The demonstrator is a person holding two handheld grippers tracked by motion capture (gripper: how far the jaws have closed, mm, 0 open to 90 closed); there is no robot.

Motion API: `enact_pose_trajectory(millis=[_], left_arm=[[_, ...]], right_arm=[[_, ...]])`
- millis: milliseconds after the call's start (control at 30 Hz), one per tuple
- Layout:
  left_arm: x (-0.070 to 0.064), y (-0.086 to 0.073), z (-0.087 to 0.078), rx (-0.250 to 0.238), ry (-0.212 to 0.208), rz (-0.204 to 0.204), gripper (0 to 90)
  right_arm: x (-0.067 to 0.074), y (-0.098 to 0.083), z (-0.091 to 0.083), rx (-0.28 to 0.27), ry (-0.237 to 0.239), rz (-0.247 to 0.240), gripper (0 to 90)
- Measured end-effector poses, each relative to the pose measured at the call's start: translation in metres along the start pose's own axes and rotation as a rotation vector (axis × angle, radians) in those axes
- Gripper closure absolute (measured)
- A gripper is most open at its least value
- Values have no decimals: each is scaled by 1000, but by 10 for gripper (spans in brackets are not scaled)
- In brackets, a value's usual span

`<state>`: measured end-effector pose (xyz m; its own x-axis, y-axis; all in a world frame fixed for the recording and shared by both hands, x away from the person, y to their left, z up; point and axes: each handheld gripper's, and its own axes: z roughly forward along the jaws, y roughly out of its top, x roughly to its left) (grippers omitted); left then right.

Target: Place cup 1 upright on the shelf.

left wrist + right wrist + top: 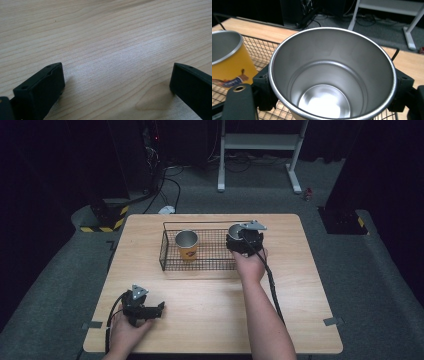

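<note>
1. High view: wire basket [170,251] on the desk [210,320] holds a yellow cup [187,245]; the right gripper [243,241] holds a steel cup [234,229] at the basket's right end.
2. Left gripper view: left gripper [117,82] fingers apart over bare desk.
3. Right gripper view: fingers clamped on the empty steel cup.

The left black two-jaw tongs [159,308] are held low at the near left of the high view, gripped by the left hand [127,330], jaws pointing right and set wide apart with nothing between them. The right black tongs [240,236] are extended forward on a straightened right forearm [265,320], gripped by the right hand [251,262]. Their jaws are seen pressed against opposite sides of a steel cup [332,75].
</note>
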<state>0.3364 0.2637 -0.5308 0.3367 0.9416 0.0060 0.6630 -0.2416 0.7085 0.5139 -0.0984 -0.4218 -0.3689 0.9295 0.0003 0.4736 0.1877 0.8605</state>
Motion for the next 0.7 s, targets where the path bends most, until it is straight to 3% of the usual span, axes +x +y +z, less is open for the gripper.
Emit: enact_pose_trajectory(millis=[333, 700], left_arm=[[0, 0, 0, 2, 0, 2, 0], [0, 0, 0, 0, 0, -1, 0]], right_arm=[[-1, -10, 25, 86, -5, 34, 183], [4, -20, 45, 191, -12, 28, 183]])
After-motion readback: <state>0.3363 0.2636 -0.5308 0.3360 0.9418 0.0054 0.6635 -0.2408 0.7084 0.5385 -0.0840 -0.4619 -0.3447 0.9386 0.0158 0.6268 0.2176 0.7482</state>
